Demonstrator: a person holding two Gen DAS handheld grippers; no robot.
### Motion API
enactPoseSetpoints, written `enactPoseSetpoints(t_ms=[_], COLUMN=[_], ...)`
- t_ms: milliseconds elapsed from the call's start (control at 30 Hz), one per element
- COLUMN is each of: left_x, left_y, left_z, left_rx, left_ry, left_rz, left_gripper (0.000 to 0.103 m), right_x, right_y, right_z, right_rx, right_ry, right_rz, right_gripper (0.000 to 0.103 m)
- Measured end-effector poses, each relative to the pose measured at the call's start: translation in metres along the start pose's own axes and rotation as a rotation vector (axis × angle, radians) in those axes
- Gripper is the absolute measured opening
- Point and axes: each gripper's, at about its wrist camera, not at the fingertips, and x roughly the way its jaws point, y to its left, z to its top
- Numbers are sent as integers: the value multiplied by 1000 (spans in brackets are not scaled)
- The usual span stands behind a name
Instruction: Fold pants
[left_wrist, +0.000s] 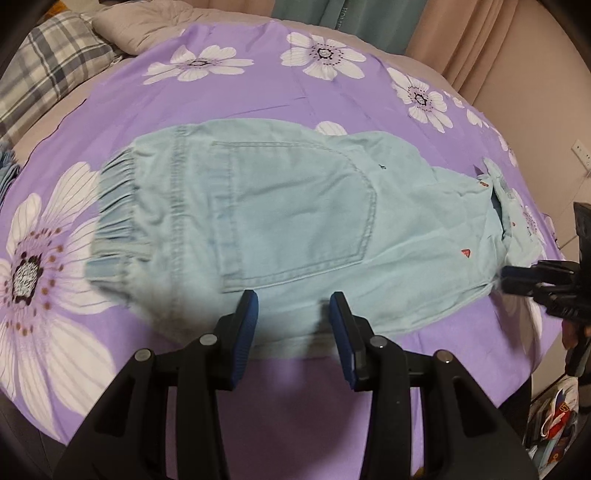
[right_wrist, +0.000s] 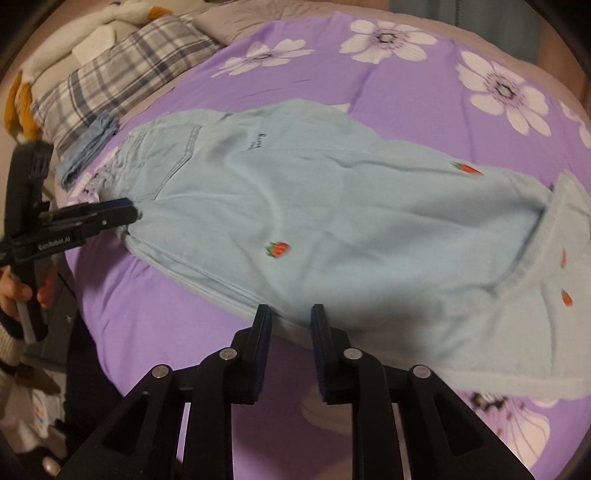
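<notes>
The left gripper (right_wrist: 138, 214) carries white lettering on its black body that reads "GenRobot.AI". The light blue denim pants (left_wrist: 295, 221) have small dark embroidered writing near the back pocket (left_wrist: 299, 210), too blurred to read, and little red strawberry patches (right_wrist: 279, 250) scattered over the cloth.

The pants lie folded lengthwise across a purple bedsheet (left_wrist: 258, 88) printed with big white flowers, elastic waistband (left_wrist: 114, 206) toward the plaid pillow (right_wrist: 122, 85) and leg hems toward the other end.

In the left wrist view the left gripper's blue-padded fingers (left_wrist: 243, 325) stand partly apart over the pants' near edge, with no cloth pinched between them. The right gripper (right_wrist: 291, 314) has its jaws a narrow gap apart, also at the near edge, gripping nothing (from the left wrist view its tips (left_wrist: 506, 277) sit right at the fabric's edge).

A folded darker blue garment (right_wrist: 88, 147) lies beside the pillow, next to the waistband. A hand (right_wrist: 16, 291) in a striped sleeve holds the left gripper's handle. Pink curtains (left_wrist: 480, 40) hang behind the bed.
</notes>
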Motion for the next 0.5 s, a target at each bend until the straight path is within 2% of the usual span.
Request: enactPoseSetpoints(t_ms=[67,133,233,367,433,500], left_x=[-4,-7,-14,-20,-16,-4], left_y=[2,0,-13,-56,-78,-102], left_z=[-1,0,2,6,7,7], left_rx=[5,9,34,143,190,237], left_ry=[4,10,4,-24,-19,9], left_rz=[14,47,70,8,-38,-80], left_gripper=[41,47,49,50,51,52], right_x=[-15,-29,-52,-69,-72,-69], right_y=[-17,-35,-78,-140,-160,-177], right_z=[-10,-15,-26,-33,-28,-16], right_rx=[48,113,271,535,607,668], right_ry=[-33,-76,-164,-227,-239,-245], right_rz=[16,29,16,-45,-92,-88], right_gripper=[28,34,36,37,37,37])
